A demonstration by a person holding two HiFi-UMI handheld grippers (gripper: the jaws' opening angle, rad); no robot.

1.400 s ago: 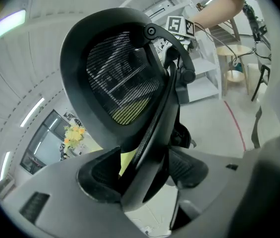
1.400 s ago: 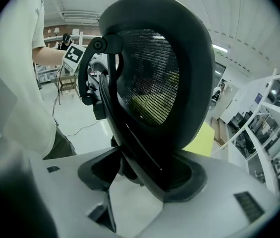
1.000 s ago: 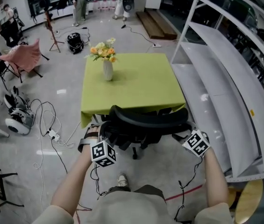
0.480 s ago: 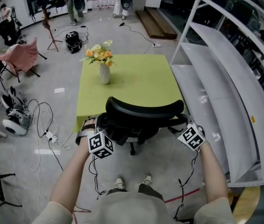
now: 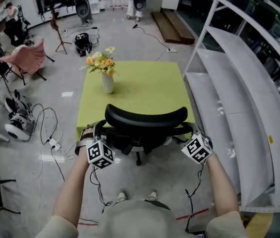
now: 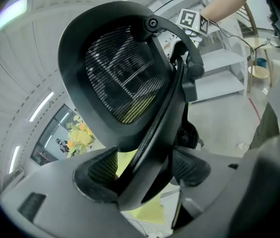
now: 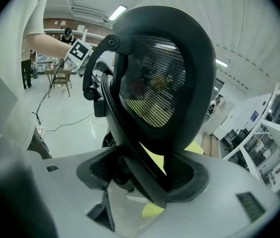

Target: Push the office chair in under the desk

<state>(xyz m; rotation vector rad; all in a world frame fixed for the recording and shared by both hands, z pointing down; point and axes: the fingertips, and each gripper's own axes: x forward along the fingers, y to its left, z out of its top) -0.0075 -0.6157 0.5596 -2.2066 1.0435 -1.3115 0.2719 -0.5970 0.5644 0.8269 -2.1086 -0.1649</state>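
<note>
The black office chair (image 5: 144, 119) stands against the near edge of the desk (image 5: 144, 83), which has a green cloth; its seat is hidden under the backrest. My left gripper (image 5: 91, 136) is at the backrest's left side. In the left gripper view its jaws (image 6: 144, 168) are opening around the chair's back strut (image 6: 159, 128), with a sliver of gap beside the left pad (image 6: 102, 166). My right gripper (image 5: 192, 136) is at the backrest's right side. The right gripper view shows it (image 7: 144, 175) shut on the matching strut (image 7: 130, 148).
A vase of flowers (image 5: 105, 73) stands on the desk's far left. White curved shelving (image 5: 239, 98) runs close along the right. Cables and a power strip (image 5: 53, 143) lie on the floor at left, near a white device (image 5: 16, 127). People and stands are at the back.
The chair's back has turned square to the desk edge and sits closer in. Both grippers stayed at its sides. The person's feet have come level behind it.
</note>
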